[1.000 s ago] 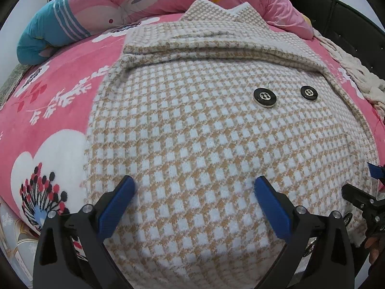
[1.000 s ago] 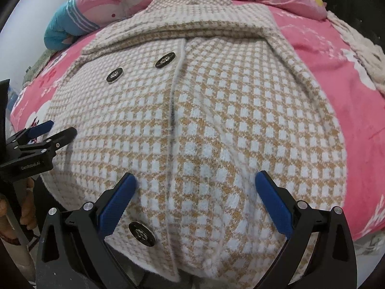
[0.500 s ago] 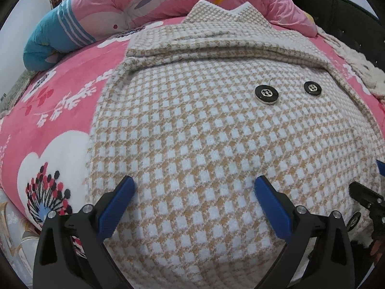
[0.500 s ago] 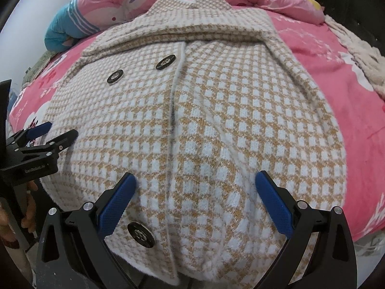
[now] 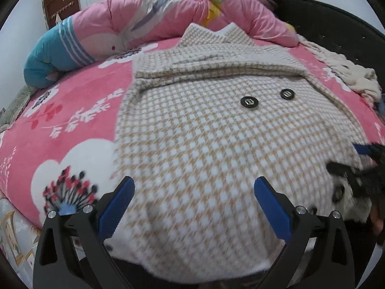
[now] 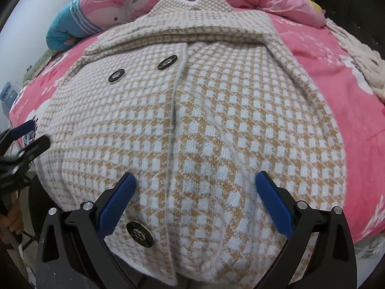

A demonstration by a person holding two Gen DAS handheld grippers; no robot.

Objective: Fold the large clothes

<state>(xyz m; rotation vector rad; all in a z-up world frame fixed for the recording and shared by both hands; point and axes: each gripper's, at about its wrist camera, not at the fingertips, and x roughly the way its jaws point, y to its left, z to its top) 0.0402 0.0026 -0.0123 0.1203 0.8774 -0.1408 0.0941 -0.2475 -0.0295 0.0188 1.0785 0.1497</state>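
A tan-and-white checked knit coat (image 5: pixel 216 139) (image 6: pixel 192 110) lies flat on a pink bed, collar at the far end, sleeves folded across the chest, hem over the near bed edge. Two black buttons (image 5: pixel 249 101) show on its chest, and another black button (image 6: pixel 140 233) sits near the hem. My left gripper (image 5: pixel 195 192) hovers open over the hem's left half. Over the hem's right half my right gripper (image 6: pixel 196 187) is also open, straddling the front seam. Nothing is between either pair of blue fingers. Each gripper shows at the edge of the other's view.
A pink flowered blanket (image 5: pixel 67 110) covers the bed. A rolled pink quilt with a blue end (image 5: pixel 120 33) lies along the far side. A cream knitted throw (image 5: pixel 349 77) sits at the far right, by a dark headboard (image 5: pixel 336 24). The bed edge is just below the hem.
Both grippers have risen and drawn back a little from the coat, so more of the bed shows. The coat has not moved. Both stay open.
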